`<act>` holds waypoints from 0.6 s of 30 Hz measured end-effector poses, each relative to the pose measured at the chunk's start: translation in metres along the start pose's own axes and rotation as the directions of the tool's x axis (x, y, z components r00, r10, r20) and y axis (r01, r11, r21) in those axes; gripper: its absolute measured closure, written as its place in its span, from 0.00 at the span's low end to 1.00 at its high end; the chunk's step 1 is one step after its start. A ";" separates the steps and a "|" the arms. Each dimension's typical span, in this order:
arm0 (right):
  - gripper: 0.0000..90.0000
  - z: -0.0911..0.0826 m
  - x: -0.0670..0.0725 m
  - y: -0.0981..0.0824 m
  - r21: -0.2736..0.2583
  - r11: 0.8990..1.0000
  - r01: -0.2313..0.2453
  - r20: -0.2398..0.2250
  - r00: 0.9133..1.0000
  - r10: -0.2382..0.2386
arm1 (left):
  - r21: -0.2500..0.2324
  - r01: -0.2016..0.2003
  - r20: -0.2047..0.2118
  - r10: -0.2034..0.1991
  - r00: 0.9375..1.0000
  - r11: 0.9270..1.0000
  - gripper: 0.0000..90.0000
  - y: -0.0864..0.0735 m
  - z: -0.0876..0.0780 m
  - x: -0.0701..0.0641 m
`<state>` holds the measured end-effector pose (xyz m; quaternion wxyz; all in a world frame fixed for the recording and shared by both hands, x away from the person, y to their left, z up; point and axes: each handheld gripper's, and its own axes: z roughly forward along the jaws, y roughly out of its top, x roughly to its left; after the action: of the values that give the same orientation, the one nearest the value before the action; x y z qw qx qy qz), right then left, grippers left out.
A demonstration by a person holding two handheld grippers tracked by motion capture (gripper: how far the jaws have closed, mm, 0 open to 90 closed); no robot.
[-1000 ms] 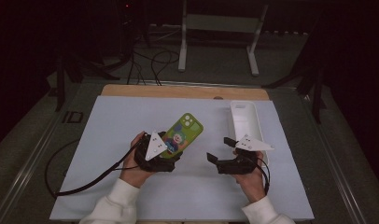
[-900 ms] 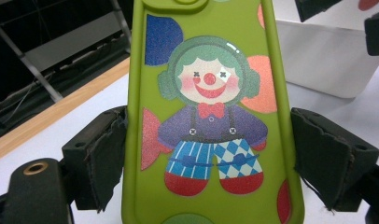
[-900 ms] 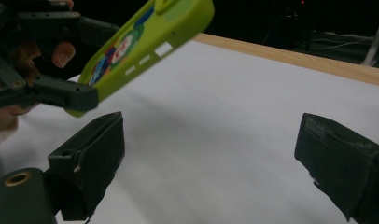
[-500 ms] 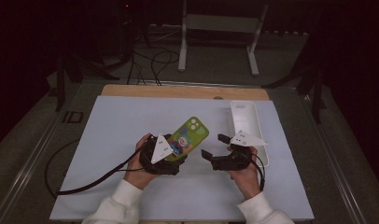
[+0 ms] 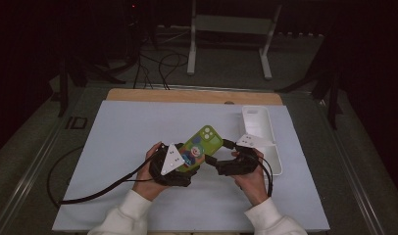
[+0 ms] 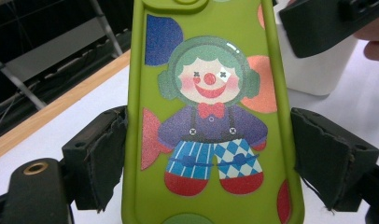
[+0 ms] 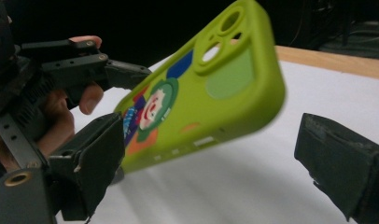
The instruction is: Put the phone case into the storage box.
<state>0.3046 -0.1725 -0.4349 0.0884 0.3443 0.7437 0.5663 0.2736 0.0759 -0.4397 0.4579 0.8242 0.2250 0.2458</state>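
The left gripper is holding the green phone case by its two long sides, and the case is pointing up and away, lifted off the table. In the left gripper view the pads are pressing on both edges. The right gripper is standing just beside the case with its jaws wide apart, the case's lower edge between them but untouched. The white mat is covering the wooden table; a white tray is lying at the right. The room behind is dark. Compared with a second ago, the right gripper has come closer to the case.
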 end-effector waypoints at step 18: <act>0.76 0.012 0.017 0.010 0.047 0.998 -0.040 -0.093 0.995 0.045 | 0.016 -0.040 0.025 0.040 0.999 0.999 0.18 -0.004 0.010 -0.012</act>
<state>0.3028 -0.1515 -0.4258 0.0336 0.3350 0.7519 0.5668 0.2694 0.0641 -0.4501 0.4487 0.8352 0.2048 0.2431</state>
